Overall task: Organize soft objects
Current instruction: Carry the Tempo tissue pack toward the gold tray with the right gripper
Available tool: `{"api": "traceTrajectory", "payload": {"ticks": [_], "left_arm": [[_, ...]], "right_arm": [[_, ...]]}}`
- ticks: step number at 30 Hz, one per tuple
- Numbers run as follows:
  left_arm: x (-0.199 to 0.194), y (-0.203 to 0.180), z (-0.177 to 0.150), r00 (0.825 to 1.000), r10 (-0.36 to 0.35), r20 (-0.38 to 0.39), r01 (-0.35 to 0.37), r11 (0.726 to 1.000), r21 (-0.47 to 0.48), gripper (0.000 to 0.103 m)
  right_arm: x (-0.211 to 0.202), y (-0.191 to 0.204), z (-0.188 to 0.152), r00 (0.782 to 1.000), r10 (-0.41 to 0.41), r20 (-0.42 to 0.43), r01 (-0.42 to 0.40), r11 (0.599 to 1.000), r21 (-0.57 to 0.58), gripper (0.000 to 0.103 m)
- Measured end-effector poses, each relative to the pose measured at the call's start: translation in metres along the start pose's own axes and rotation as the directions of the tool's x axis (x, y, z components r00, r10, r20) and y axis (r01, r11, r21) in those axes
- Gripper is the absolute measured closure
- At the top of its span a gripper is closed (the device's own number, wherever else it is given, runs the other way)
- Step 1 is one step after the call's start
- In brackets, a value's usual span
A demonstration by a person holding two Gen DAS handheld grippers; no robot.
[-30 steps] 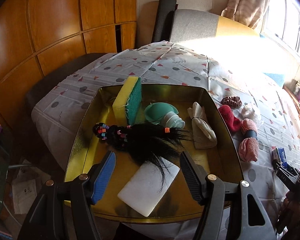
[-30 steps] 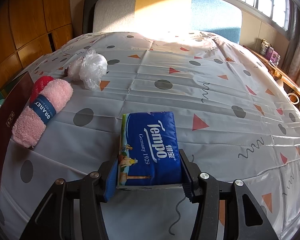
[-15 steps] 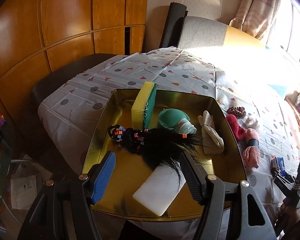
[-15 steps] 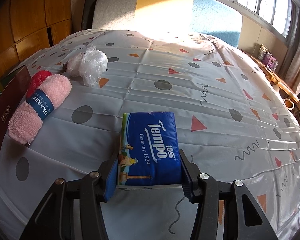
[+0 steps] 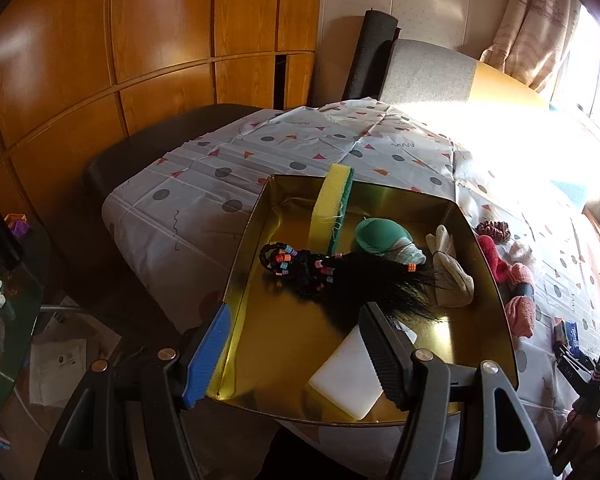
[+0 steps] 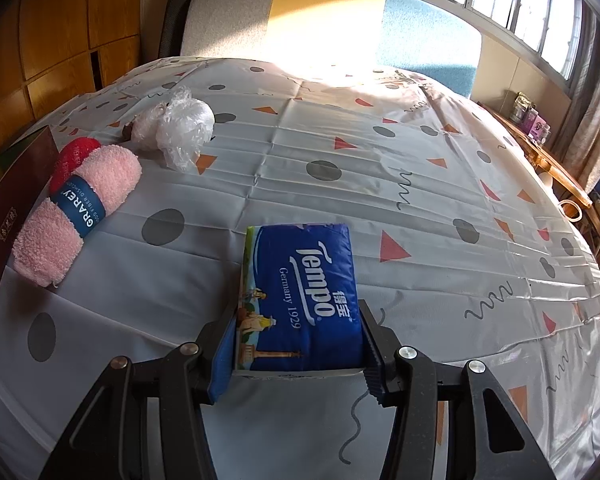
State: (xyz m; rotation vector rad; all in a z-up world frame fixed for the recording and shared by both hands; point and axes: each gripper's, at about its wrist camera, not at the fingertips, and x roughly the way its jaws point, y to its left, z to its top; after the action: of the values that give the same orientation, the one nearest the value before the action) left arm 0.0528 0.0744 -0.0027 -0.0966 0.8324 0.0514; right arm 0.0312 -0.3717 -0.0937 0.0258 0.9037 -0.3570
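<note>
While the right tongs (image 6: pixel 296 344) clamp a tissue pack (image 6: pixel 300 296), the gaping left tongs (image 5: pixel 296 350) overlook a tray (image 5: pixel 496 280) holding sponge (image 5: pixel 332 204) and hairpiece (image 5: pixel 340 280).

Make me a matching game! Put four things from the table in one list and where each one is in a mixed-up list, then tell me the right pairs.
Things:
1. yellow sponge
2. tissue pack
3. pink towel roll
4. white foam block

Places:
A. lying flat at the near end of the gold tray
B. lying on the tablecloth outside the tray
C. leaning on the tray's far wall
D. clamped in the right hand-held gripper

Pairs: 1-C, 2-D, 3-B, 4-A
</note>
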Motion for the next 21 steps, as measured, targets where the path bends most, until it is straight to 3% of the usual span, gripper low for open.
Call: {"api": "traceTrajectory", "payload": {"ticks": [14,21], "left_arm": [[-0.005,0.015,-0.007,1.000,0.027,0.008,-0.027,1.000,-0.012,0.036],[-0.004,0.017,-0.008,1.000,0.023,0.005,-0.023,1.000,-0.020,0.036]], "right_arm": [[-0.008,0.000,-0.003,0.999,0.000,-0.036,0.002,0.999,0.046,0.051],[-0.026,0.010,-0.003,0.998,0.041,-0.043,-0.038,0.997,0.060,0.051]]}}
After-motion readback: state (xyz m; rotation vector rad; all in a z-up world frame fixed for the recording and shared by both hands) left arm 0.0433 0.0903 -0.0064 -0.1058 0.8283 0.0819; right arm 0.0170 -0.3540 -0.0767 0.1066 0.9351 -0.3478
